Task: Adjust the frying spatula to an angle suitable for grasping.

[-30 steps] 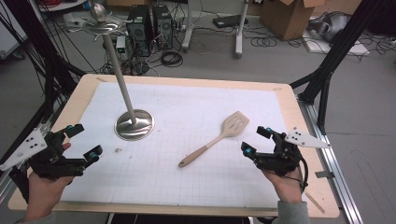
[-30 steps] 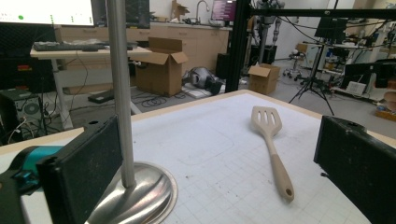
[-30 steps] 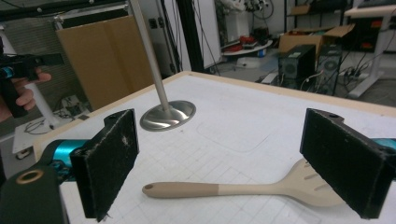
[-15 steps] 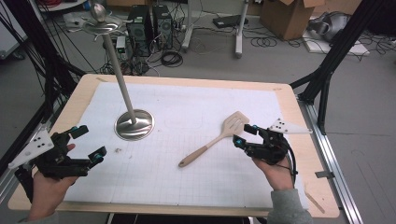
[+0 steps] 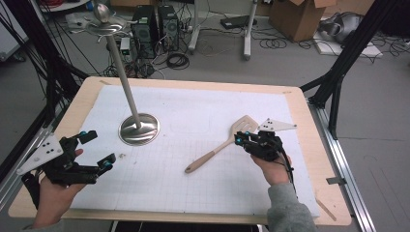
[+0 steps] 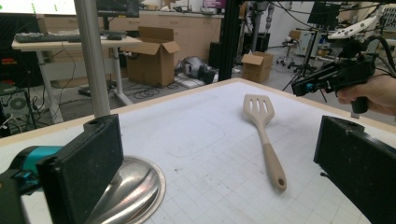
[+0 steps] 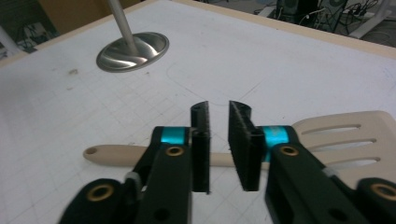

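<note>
On the white mat point(image 5: 203, 121), the steel stand point(image 5: 139, 128) keeps its place at left and the spatula point(image 5: 220, 147) lies untouched at centre-right. The right gripper point(image 5: 240, 139) has come in over its handle, jaws just narrowed to a slit, gripping nothing yet. The left gripper point(image 5: 96, 147) hovers wide open, empty.

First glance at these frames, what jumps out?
The right hand-held gripper hangs over the beige spatula on the white mat, at the neck by its slotted blade; its jaws have just been closing and stand narrow above the handle, not gripping it. Next, the tall metal stand with its shiny round base at the mat's left. The left hand-held gripper waits wide open near the front left corner.
</note>
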`<action>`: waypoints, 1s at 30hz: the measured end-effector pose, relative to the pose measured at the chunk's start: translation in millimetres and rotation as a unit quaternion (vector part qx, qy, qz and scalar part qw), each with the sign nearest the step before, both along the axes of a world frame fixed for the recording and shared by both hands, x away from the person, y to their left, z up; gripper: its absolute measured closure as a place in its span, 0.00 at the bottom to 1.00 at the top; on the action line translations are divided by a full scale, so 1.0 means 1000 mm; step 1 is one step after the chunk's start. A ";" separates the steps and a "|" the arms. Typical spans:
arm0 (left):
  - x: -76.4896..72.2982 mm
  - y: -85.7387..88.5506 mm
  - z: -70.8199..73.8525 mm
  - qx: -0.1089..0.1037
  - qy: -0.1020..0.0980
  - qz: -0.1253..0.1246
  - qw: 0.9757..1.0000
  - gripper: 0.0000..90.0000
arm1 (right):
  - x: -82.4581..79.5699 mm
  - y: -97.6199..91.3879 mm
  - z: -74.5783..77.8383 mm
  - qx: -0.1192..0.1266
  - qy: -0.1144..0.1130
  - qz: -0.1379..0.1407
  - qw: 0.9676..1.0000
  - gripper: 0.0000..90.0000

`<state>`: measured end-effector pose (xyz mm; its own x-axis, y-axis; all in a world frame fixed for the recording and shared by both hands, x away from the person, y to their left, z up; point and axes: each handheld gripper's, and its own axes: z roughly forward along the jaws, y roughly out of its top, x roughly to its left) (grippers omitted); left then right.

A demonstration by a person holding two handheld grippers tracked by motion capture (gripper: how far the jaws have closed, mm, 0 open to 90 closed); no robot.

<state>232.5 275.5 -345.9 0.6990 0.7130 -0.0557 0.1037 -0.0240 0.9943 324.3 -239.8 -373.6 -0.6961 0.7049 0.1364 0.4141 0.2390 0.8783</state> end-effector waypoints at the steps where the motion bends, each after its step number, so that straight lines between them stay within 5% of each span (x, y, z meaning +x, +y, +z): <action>1: 0.000 0.000 -0.001 0.000 0.000 -0.001 1.000 0.02 | 0.001 0.002 -0.001 -0.005 0.000 -0.001 1.000 0.92; 8: 0.003 -0.001 -0.009 0.004 0.008 0.006 1.000 0.02 | 0.013 0.012 -0.011 -0.021 0.014 -0.016 1.000 0.99; 15: 0.004 0.000 -0.009 -0.001 0.008 0.007 1.000 0.02 | 0.024 0.025 -0.024 -0.045 0.026 0.003 0.999 1.00; 21: 0.004 0.000 -0.011 0.000 0.011 0.004 1.000 0.02 | 0.037 0.032 -0.039 -0.058 0.058 -0.001 0.997 1.00; 30: 0.005 -0.001 -0.012 -0.001 0.012 0.001 1.000 0.02 | 0.046 0.038 -0.051 -0.089 0.059 -0.001 0.994 1.00</action>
